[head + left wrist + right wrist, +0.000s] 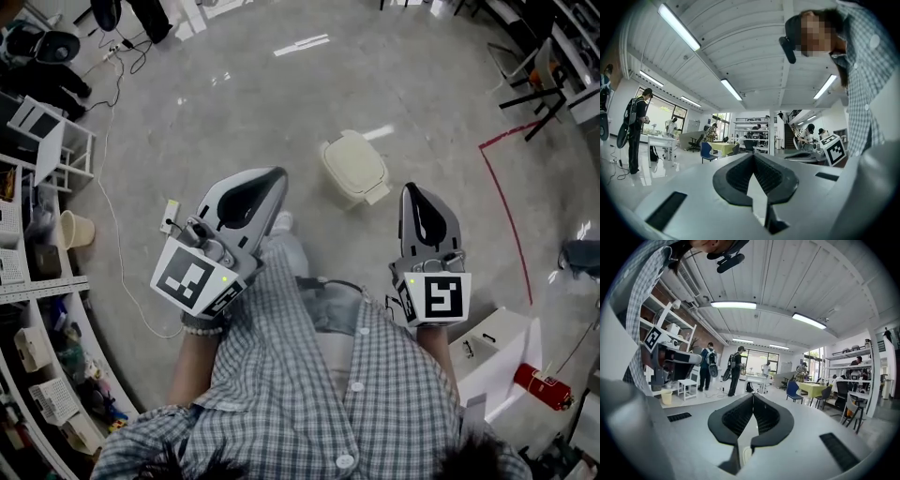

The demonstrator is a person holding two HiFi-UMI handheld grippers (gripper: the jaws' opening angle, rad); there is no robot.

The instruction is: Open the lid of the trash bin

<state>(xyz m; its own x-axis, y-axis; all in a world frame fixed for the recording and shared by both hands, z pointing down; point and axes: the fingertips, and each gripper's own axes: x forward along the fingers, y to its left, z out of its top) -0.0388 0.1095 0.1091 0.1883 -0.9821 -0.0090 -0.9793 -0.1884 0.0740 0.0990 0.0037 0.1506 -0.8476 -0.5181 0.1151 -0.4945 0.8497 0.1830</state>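
**Two closed, empty grippers held above a bin whose lid is down**

Both tools sit at chest height, well apart from the trash bin (354, 167), which stands on the grey floor (234, 103) ahead of the person, between the two tool tips and further out. Its cream lid (352, 157) lies flat and shut.

The left gripper (278, 174) has its jaws pressed tip to tip with nothing between them. The right gripper (411, 188) is clenched the same way and is also empty.

The bin looks like small, thin moulded plastic, so it is probably light and stiff and likely to skid or tip on the smooth floor if the lid is pulled sideways. The lid probably hinges along one edge, though which edge cannot be told from here. A paler tab juts from the near corner, and it may be a lip or a pedal. A sensible hold would be the free rim of the lid, lifted upward, with the other tool steadying the body.

Only the head view shows the bin. Both gripper views tilt up towards the ceiling lights (733, 304) and the far room, where people stand by tables, and each catches the other tool's marker cube (833, 149).
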